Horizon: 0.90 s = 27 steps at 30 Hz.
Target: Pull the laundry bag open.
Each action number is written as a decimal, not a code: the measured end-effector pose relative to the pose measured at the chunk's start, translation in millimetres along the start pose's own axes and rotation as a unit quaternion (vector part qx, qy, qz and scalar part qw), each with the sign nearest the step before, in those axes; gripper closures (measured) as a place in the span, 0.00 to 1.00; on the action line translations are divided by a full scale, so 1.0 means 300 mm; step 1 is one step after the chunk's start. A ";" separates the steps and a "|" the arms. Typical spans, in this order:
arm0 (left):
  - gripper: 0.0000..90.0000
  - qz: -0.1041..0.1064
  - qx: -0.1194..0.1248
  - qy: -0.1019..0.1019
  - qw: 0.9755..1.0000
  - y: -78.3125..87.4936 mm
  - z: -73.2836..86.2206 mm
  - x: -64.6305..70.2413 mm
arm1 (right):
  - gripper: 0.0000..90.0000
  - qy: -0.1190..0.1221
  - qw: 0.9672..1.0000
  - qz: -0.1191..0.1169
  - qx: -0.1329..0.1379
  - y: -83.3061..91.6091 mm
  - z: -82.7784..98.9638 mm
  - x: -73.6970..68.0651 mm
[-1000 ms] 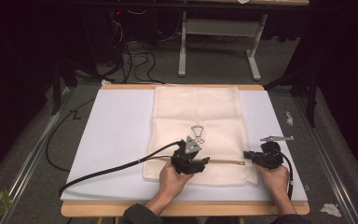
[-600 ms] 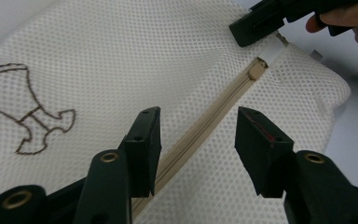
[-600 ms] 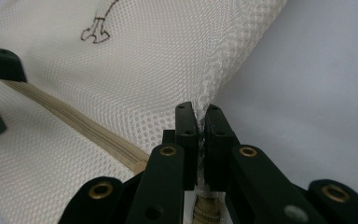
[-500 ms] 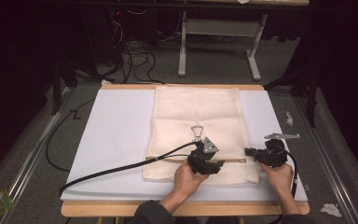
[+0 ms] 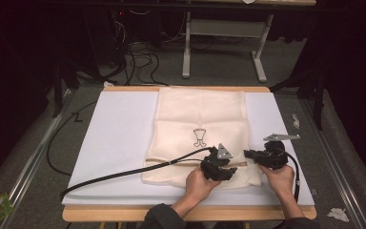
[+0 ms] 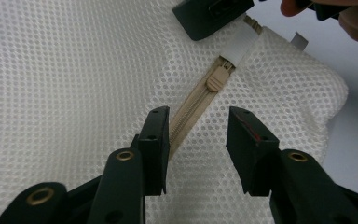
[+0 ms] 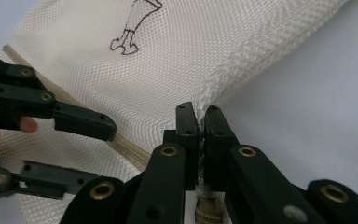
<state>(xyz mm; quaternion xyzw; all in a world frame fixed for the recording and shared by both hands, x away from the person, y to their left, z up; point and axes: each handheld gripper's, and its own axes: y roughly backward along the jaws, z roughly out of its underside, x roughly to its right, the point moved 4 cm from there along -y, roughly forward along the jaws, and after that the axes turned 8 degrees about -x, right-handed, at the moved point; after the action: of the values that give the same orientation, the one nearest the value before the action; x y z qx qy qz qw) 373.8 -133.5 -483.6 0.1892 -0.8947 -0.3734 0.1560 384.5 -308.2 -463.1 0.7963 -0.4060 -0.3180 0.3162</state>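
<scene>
A cream mesh bag (image 5: 200,114) with a small black drawing lies flat on the white board (image 5: 119,133). Its beige zipper (image 6: 189,109) runs across the near end, and the zipper pull (image 6: 216,79) sits just ahead of my left jaws. My left gripper (image 6: 198,116) hovers over the zipper, open; its jaws have just been closing, with only mesh and zipper tape under them. In the high view the left gripper (image 5: 231,170) points right toward the right gripper (image 5: 248,153). My right gripper (image 7: 200,112) is shut on the bag's edge at the zipper's right end.
A black cable (image 5: 124,171) trails left from the left gripper across the board. The wooden table edge (image 5: 100,214) runs along the front. A paper scrap (image 5: 295,121) lies at the board's right. Beyond the table stand a metal frame (image 5: 219,28) and floor cables.
The left gripper has slid right along the zipper toward the right gripper, and its jaws stand narrower. The right gripper has kept still, gripping the bag's edge.
</scene>
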 end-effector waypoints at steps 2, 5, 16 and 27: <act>0.67 0.001 -0.004 0.000 1.000 -0.002 0.002 -0.001 | 0.98 -0.003 1.000 -0.005 0.000 0.000 -0.004 -0.008; 0.69 0.000 -0.004 -0.007 1.000 0.006 0.002 0.001 | 0.98 -0.002 1.000 -0.008 0.003 -0.002 -0.006 -0.014; 0.72 0.023 -0.001 0.008 1.000 -0.007 -0.001 0.000 | 0.98 0.004 1.000 -0.028 0.008 -0.025 -0.020 -0.052; 0.72 0.032 0.004 0.021 0.999 -0.033 0.001 -0.009 | 0.98 0.006 0.999 -0.048 0.016 -0.025 -0.027 -0.070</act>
<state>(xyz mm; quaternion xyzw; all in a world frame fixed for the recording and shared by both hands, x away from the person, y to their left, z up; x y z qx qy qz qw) 378.4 -138.5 -491.5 0.1692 -0.8983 -0.3604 0.1857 384.0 -284.9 -458.7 0.8217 -0.3700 -0.3215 0.2907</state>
